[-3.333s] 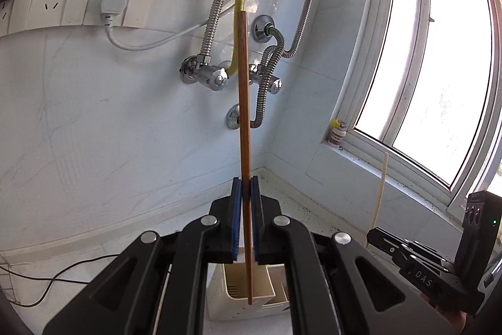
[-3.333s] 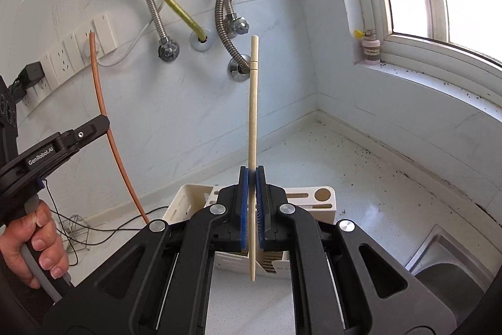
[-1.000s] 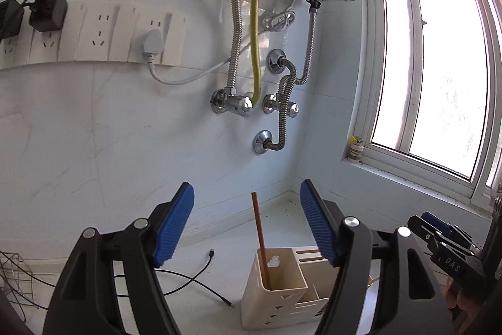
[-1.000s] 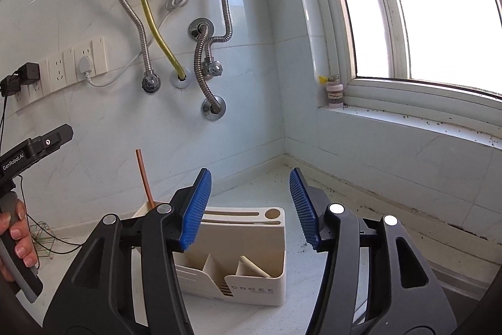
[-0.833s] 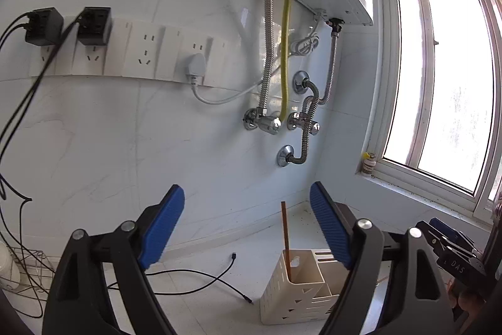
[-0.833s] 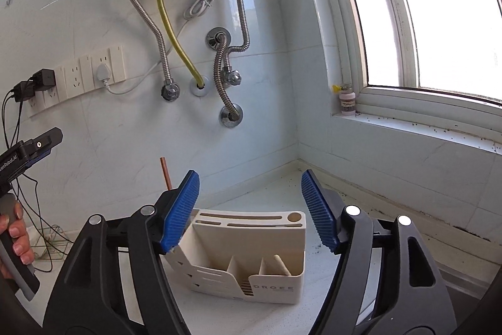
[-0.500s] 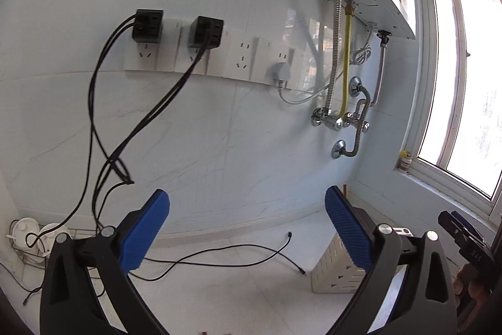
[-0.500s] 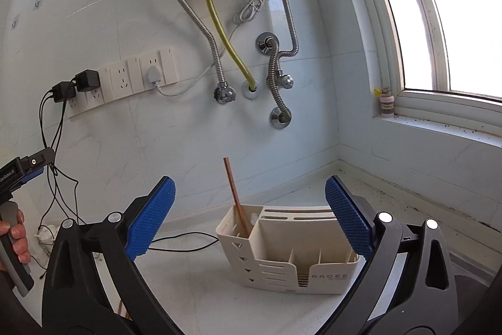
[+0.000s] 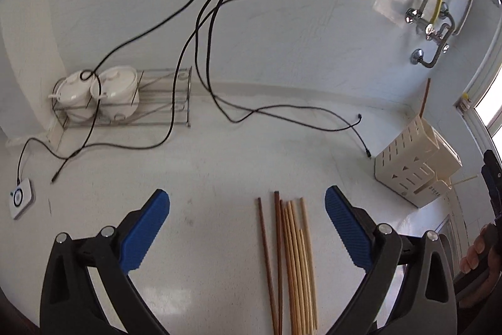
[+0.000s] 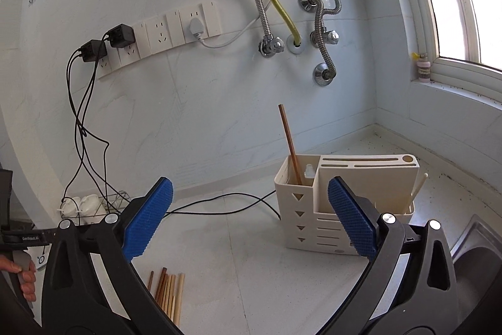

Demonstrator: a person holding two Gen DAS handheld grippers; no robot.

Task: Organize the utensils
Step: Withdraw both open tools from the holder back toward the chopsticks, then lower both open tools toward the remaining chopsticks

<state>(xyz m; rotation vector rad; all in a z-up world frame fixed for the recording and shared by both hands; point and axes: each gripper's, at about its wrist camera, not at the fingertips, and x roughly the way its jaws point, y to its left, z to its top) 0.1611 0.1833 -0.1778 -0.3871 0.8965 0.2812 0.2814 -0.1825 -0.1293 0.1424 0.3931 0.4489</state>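
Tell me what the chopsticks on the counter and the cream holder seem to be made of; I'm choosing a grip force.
Chopsticks on the counter: thin sticks, likely wood or bamboo. Some are pale tan, others dark reddish-brown, perhaps stained; the finish looks matte, with no glare.

Cream holder: probably moulded plastic. It is uniformly cream, with smooth walls, clean triangular and slot cut-outs, and a soft sheen.

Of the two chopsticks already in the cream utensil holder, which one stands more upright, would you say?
The dark brown wooden chopstick in the cream plastic utensil holder's left-end compartment stands nearly upright; the pale bamboo chopstick at the right end leans outward.
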